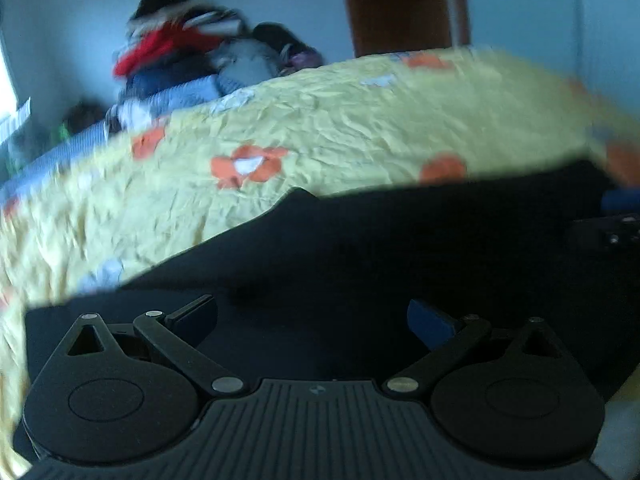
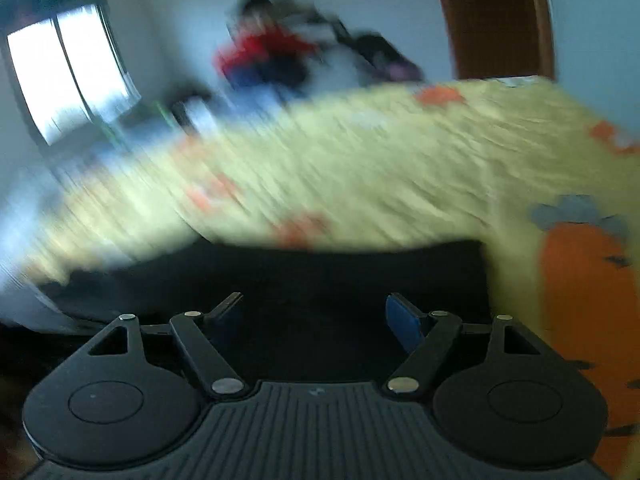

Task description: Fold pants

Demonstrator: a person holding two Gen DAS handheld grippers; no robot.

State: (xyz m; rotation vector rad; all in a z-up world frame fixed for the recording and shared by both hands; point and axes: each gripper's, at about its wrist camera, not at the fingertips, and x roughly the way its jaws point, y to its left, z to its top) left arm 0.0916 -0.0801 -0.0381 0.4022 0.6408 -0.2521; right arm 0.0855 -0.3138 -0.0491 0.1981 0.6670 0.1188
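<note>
Dark navy pants [image 1: 400, 240] lie flat on a yellow bedspread with orange flowers [image 1: 320, 120]. My left gripper [image 1: 312, 320] hangs over the pants, its jaws wide apart and holding nothing. In the right wrist view the pants [image 2: 300, 280] show as a dark patch under my right gripper [image 2: 312, 316], which is also open and empty. The right view is motion-blurred. The other gripper's dark body [image 1: 612, 232] shows at the right edge of the left view.
A pile of clothes [image 1: 184, 52] sits at the far side of the bed against a pale wall. A brown door [image 1: 404, 4] stands behind the bed. A bright window [image 2: 68, 72] is at the left. An orange carrot print [image 2: 584, 320] marks the bedspread on the right.
</note>
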